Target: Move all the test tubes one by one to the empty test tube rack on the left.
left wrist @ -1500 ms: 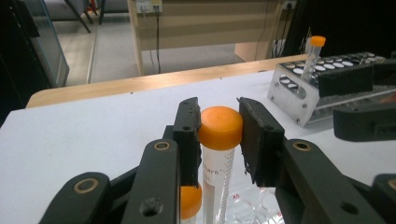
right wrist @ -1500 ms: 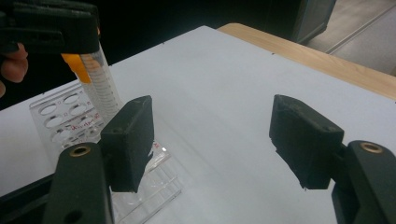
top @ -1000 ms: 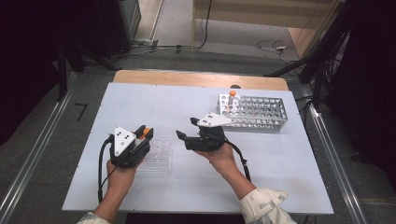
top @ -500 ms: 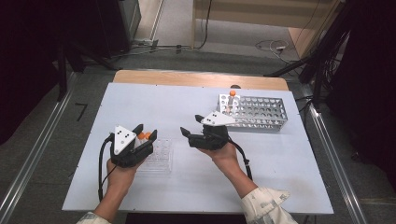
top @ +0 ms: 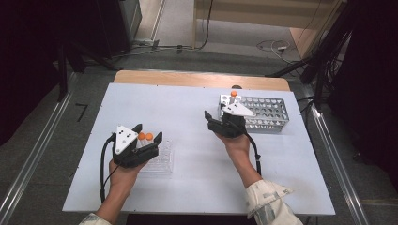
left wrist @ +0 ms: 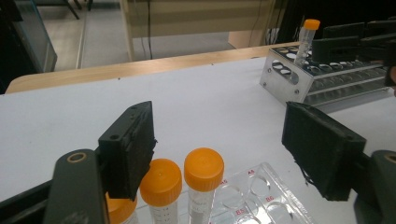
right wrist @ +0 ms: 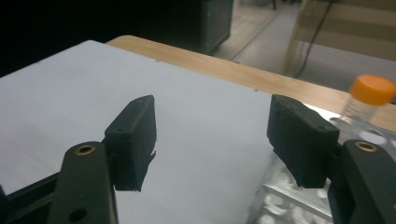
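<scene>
Lower left of high view: left tool (top: 149,137) over clear well plate (top: 159,161), jaws just opening, orange-capped tubes (left wrist: 203,169) standing free between them, let go to stay upright | centre right: right tool (top: 213,116) agape, empty, beside metal rack (top: 270,112) holding one tube (top: 233,95) | white surface (top: 187,112).

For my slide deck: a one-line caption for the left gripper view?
Left gripper, jaws open, above orange-capped tubes in a clear well plate.

Left gripper (top: 149,136), jaws apart, around orange-capped tubes (top: 144,136) in clear tray (top: 162,161); right gripper (top: 212,115) beside metal rack (top: 270,112).
</scene>
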Available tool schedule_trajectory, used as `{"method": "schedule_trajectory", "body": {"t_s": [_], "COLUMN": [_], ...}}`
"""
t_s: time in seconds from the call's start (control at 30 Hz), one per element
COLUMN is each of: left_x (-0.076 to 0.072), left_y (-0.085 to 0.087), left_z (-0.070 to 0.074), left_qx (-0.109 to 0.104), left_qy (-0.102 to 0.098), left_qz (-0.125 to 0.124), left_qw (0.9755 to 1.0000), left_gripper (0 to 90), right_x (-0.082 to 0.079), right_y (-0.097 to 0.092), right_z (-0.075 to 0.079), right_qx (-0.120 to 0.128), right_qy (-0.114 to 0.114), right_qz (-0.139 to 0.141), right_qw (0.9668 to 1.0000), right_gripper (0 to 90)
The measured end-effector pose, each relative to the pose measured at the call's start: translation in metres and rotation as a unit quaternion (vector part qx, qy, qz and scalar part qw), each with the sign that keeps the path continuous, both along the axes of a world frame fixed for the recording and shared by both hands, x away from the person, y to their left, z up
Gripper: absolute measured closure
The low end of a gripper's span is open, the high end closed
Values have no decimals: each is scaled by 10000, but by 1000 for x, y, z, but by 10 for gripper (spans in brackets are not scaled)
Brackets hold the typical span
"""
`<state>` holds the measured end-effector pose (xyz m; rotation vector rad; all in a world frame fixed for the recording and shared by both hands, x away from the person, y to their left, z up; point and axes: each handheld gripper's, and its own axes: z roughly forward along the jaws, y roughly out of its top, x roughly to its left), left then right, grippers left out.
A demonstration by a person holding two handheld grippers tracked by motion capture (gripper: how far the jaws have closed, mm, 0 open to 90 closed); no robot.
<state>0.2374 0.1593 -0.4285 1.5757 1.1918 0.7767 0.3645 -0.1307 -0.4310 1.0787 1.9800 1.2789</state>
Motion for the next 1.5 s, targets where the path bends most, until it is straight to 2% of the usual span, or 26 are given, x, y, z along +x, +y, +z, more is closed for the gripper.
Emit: {"method": "schedule_trajectory", "body": {"t_s": [0.1, 0.2, 0.43, 0.5, 0.67, 0.73, 0.87, 0.97, 1.27, 1.5], "left_x": [1, 1, 0, -1, -1, -1, -1, -2, -2, -2], "left_y": [1, 2, 1, 1, 2, 3, 4, 3, 4, 4], "left_z": [0, 1, 1, 2, 2, 2, 2, 3, 3, 2], "left_qx": [-35, -126, -139, -129, -145, -148, -164, -181, -205, -228], "left_qy": [31, 67, 43, 45, 44, 41, 31, 24, 18, 25], "left_qz": [-26, -18, -21, -28, -19, -18, -7, -9, -18, -34], "left_qw": [10000, 9999, 9999, 9999, 9999, 9999, 9999, 9998, 9998, 9997], "left_gripper": [200, 175, 155, 155, 155, 155, 156, 157, 158, 158], "right_x": [8, 14, 24, 28, 38, 41, 47, 51, 62, 64], "right_y": [-6, -14, -24, -28, -36, -37, -38, -36, -36, -36], "right_z": [-3, -5, -7, -9, -15, -16, -20, -24, -31, -32], "right_qx": [-110, -61, -17, 29, -58, -101, -74, -87, -63, -68], "right_qy": [-31, -70, -258, -239, -214, -216, -144, -104, 1, -42], "right_qz": [-278, -550, -1014, -1118, -1404, -1447, -1406, -1334, -1386, -1379], "right_qw": [9995, 9984, 9945, 9934, 9898, 9892, 9899, 9910, 9903, 9904], "right_gripper": [316, 316, 335, 347, 350, 373, 458, 486, 574, 626]}}
